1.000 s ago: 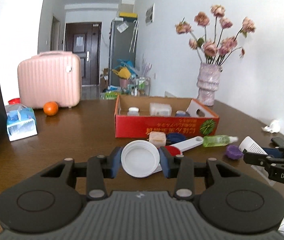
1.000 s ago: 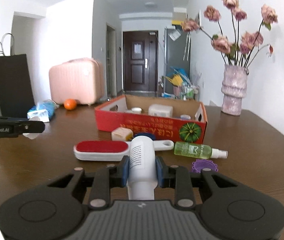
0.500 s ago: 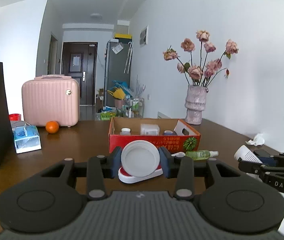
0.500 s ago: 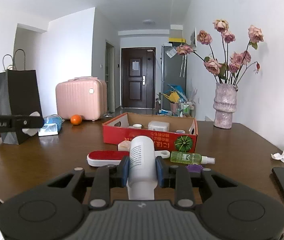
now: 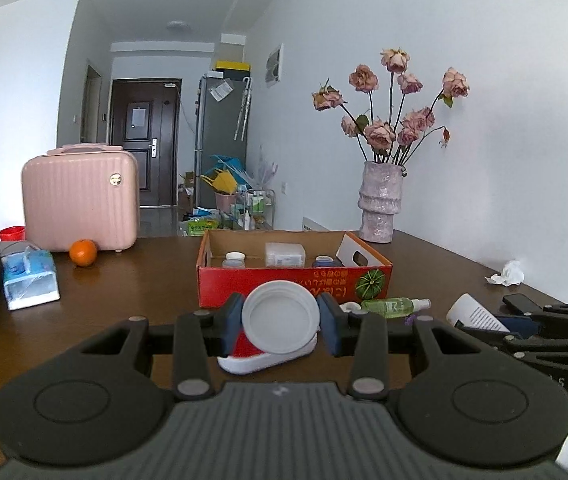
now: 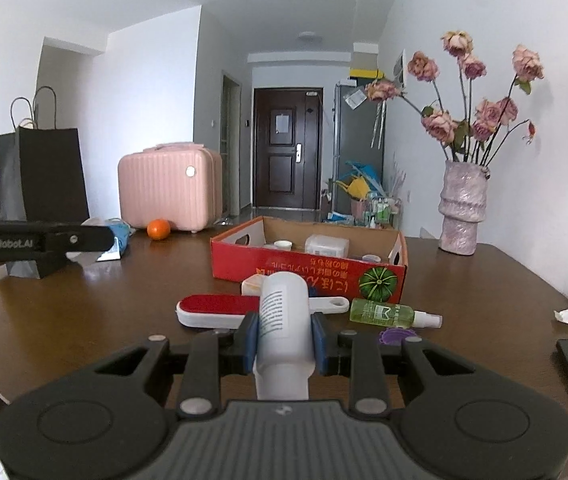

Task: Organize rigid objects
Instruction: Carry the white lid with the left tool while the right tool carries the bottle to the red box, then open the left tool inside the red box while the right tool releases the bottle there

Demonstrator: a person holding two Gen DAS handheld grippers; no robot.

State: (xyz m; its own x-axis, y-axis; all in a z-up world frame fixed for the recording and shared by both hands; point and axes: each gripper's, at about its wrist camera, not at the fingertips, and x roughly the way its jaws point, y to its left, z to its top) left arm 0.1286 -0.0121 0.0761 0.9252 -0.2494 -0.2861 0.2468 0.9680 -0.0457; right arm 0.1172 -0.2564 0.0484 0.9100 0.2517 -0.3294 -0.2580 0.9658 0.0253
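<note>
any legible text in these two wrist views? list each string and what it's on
"GenRobot.AI": on the side of the left gripper, seen from the right wrist.
Red box front: a row of yellow characters beside a melon picture, upside down, not readable.
White bottle in the right gripper: lines of small print, too small to read.
Green spray bottle: white logo mark, no readable words.
Paper on the far door: too small to read.

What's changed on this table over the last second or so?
Both grippers pulled back from the red box, which now looks farther off. Nothing was grabbed or dropped: the left gripper still clamps the white lid, the right gripper the white bottle. Table items stayed put.
</note>
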